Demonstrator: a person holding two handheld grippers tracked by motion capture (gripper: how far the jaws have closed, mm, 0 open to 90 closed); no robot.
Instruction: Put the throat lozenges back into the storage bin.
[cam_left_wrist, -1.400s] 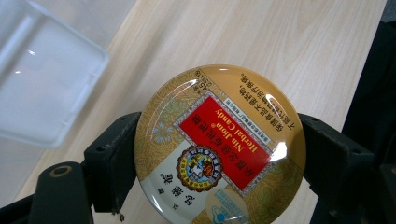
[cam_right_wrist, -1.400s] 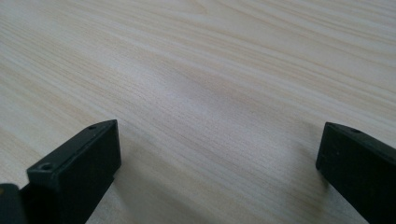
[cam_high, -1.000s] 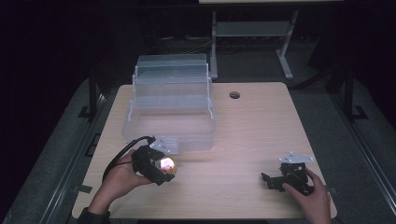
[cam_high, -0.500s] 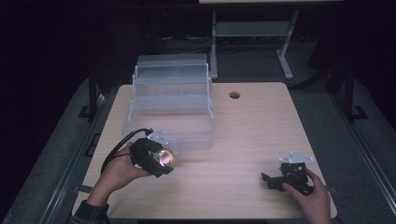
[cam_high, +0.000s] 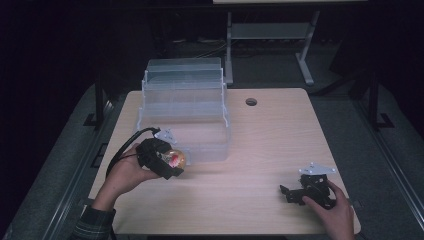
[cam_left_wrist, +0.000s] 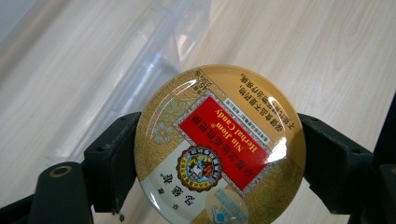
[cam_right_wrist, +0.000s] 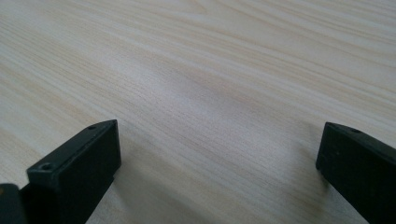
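1. Left hand-held gripper (cam_high: 167, 162) clamps a round gold-and-red candy tin (cam_left_wrist: 219, 147) by its rim, just in front of the clear tiered plastic organiser box (cam_high: 185, 112); likely bound for it.
2. Right hand-held gripper (cam_high: 306, 190) rests jaws wide, empty.
3. Pale wood bench (cam_high: 270, 145); dark room.

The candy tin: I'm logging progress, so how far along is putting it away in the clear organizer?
Done: the left gripper is shut on the round candy tin, one of the fingers on each side. In hand: the tin is held at the front of the clear tiered organizer, off the table. Left: setting it in a tier, likely. The right gripper is open and low over the bare tabletop.
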